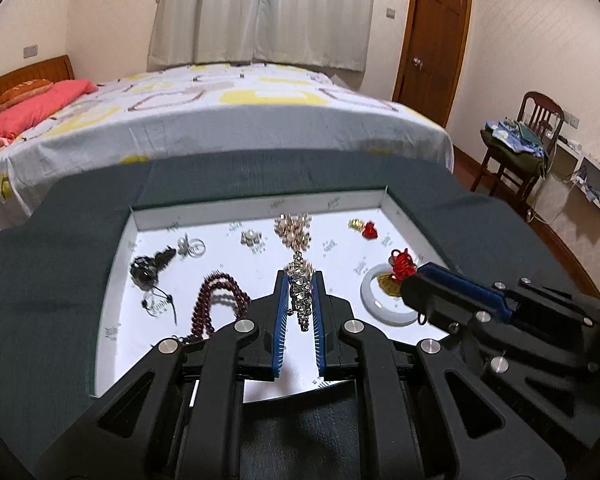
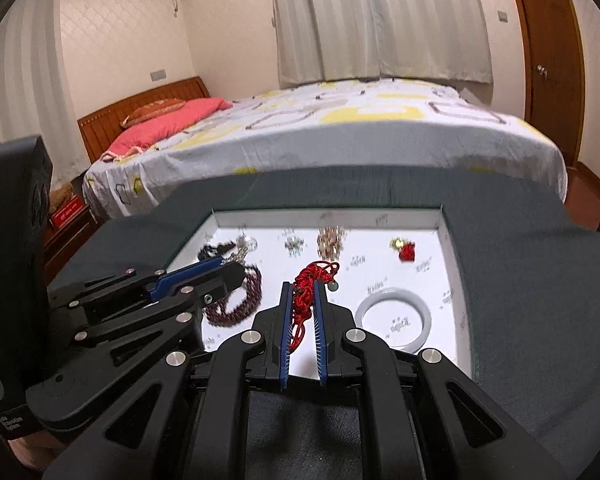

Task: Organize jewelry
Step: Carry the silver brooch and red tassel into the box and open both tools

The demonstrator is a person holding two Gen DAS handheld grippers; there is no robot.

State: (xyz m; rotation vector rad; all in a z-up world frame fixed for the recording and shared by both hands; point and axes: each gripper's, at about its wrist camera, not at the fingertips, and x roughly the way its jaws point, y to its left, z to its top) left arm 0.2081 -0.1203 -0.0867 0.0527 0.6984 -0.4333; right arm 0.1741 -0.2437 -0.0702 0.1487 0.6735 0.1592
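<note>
A shallow white tray (image 1: 260, 204) on a dark green cloth holds jewelry. My left gripper (image 1: 300, 276) is shut on a silver crystal chain (image 1: 302, 296) that hangs between its blue pads above the tray. My right gripper (image 2: 303, 284) is shut on a red cord knot ornament (image 2: 310, 280) with a small green bead; it also shows in the left wrist view (image 1: 402, 266). A white bangle (image 2: 394, 318) lies right of it, dark red beads (image 2: 240, 304) left.
In the tray lie a black cord pendant (image 1: 144, 274), a silver ring piece (image 1: 190, 246), a small brooch (image 1: 251, 237), a rose-gold cluster (image 1: 294, 230) and a red heart charm (image 1: 369, 230). A bed (image 1: 220, 112) stands behind the table, a chair (image 1: 520, 140) to the right.
</note>
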